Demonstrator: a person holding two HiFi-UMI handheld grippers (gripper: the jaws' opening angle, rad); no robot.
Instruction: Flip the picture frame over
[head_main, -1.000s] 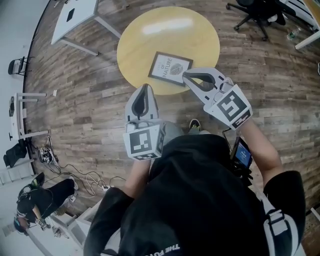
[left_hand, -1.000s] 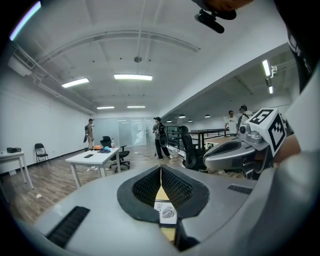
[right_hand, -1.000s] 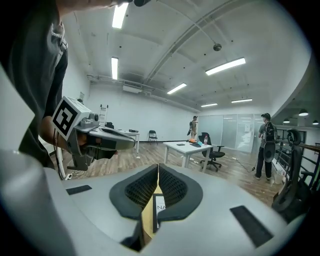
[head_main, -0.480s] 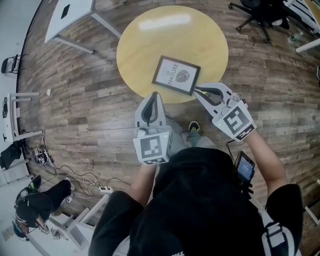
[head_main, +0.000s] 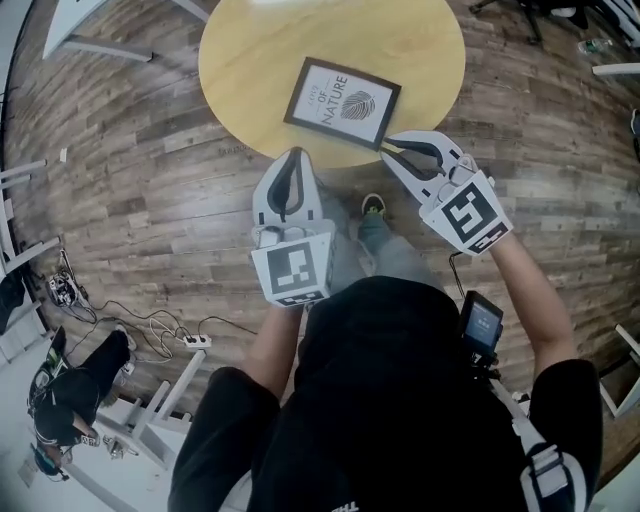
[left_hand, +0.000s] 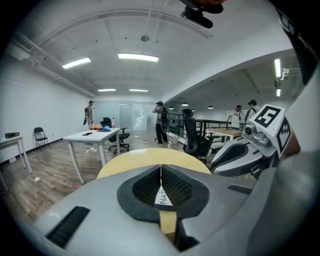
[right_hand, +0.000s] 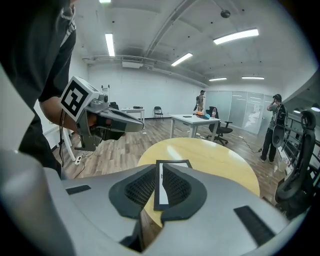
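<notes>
Fingers, left: the left gripper (head_main: 294, 153) has its fingers clenched tip to tip, with nothing between them (the strip of print seen through the gap behind the tips lies out on the desk, not in the grip).
Fingers, right: the right gripper (head_main: 383, 152) is closed the same way, tips together and empty.
Picture frame: the picture frame (head_main: 343, 102) lies flat and face up, its dark border and printed sheet showing. It is ahead of both sets of fingertips, its near corner just in front of the right ones and ahead and to the right of the left ones. No view shows contact.
Desk: the round yellow desk (head_main: 250, 50) carries only the frame. The frame sits towards the near rim, and both grippers hover over that rim.
Floor: wood-plank floor (head_main: 150, 170) below and behind the fingers.
Step in hand: the approach, I judge. Nothing is gripped and the flip is not yet begun.
Next move: the fingers must part before they can take hold. A flat frame offers only a thin edge, so one finger probably has to slip under the near edge or corner while the other closes on top.
Risk: closed tips would likely only push the frame across the smooth top.
</notes>
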